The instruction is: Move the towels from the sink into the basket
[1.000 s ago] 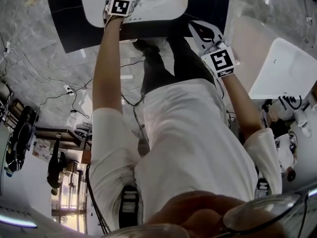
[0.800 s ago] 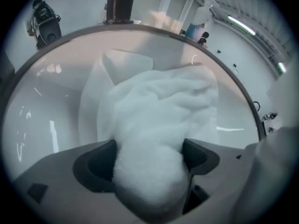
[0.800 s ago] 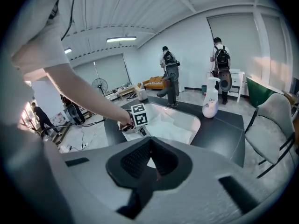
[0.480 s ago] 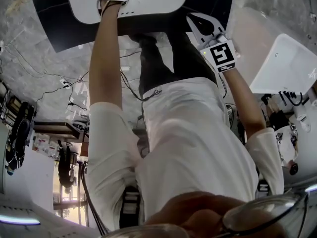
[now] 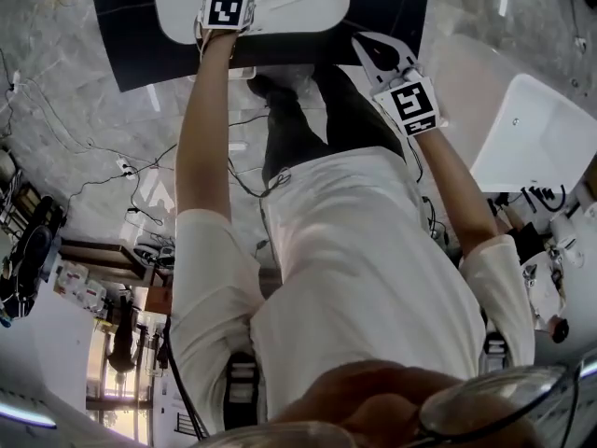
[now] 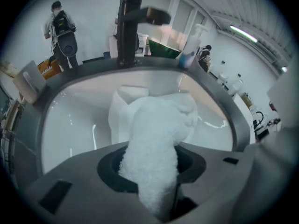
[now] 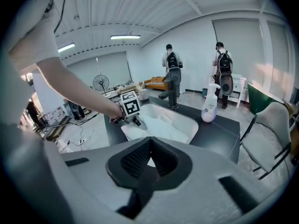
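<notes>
A white towel (image 6: pixel 159 129) rises out of the white sink (image 6: pixel 70 120) with my left gripper (image 6: pixel 159 202) shut on it; its jaws have just been closing, with the towel bunched between them. A second, folded white towel (image 6: pixel 120 113) lies in the basin below. In the head view the left gripper (image 5: pixel 227 12) is over the sink (image 5: pixel 168 17). My right gripper (image 7: pixel 149 164) hangs beside the counter, off to one side of the sink, its pads a little apart and nothing between them. No basket can be made out for certain.
A black faucet (image 6: pixel 128 27) and a soap bottle (image 6: pixel 191 48) stand behind the basin on the dark counter (image 7: pixel 219 134). A white moulded seat or tub (image 5: pixel 536 129) is to the right. Two people (image 7: pixel 223 71) stand beyond. Cables cross the floor (image 5: pixel 112 166).
My left gripper dipped farther into the sink, then drew back to where it was a second ago. The right gripper has hardly moved.
</notes>
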The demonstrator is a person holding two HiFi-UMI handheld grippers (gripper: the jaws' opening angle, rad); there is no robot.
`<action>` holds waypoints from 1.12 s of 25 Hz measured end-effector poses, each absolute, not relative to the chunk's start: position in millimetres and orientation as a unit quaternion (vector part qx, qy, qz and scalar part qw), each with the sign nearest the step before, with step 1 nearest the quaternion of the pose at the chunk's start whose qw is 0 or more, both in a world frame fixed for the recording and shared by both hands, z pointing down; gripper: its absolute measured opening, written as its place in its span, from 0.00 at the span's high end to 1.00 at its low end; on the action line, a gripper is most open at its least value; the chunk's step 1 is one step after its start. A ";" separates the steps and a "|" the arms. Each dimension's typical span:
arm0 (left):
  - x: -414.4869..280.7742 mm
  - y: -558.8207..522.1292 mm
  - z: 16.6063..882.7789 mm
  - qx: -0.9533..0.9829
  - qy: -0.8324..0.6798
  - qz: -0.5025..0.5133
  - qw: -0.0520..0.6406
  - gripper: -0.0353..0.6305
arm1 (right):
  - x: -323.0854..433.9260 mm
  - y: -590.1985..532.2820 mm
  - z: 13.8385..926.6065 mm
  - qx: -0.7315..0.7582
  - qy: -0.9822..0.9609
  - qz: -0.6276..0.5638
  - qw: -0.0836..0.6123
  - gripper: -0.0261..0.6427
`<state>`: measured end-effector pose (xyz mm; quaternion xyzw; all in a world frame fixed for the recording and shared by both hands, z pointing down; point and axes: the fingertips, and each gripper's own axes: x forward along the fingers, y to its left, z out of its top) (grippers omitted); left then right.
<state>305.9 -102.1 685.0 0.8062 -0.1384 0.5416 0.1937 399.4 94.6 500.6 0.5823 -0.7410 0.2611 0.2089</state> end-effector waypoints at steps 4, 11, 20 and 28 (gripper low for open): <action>296.3 -96.3 610.4 0.841 -0.160 0.487 0.175 0.71 | 388.0 87.3 471.8 0.579 -0.750 0.240 0.209 0.97; 256.6 -54.3 465.2 0.886 -0.211 0.368 0.185 0.73 | 370.8 85.2 413.7 0.562 -0.773 0.201 0.216 0.97; 145.5 -34.3 317.8 0.906 -0.348 0.170 0.169 0.81 | 329.6 44.6 346.4 0.564 -0.794 0.145 0.171 0.97; 31.5 26.2 220.7 0.893 -0.429 0.063 0.121 0.81 | 269.5 40.7 303.9 0.537 -0.823 0.119 0.142 0.97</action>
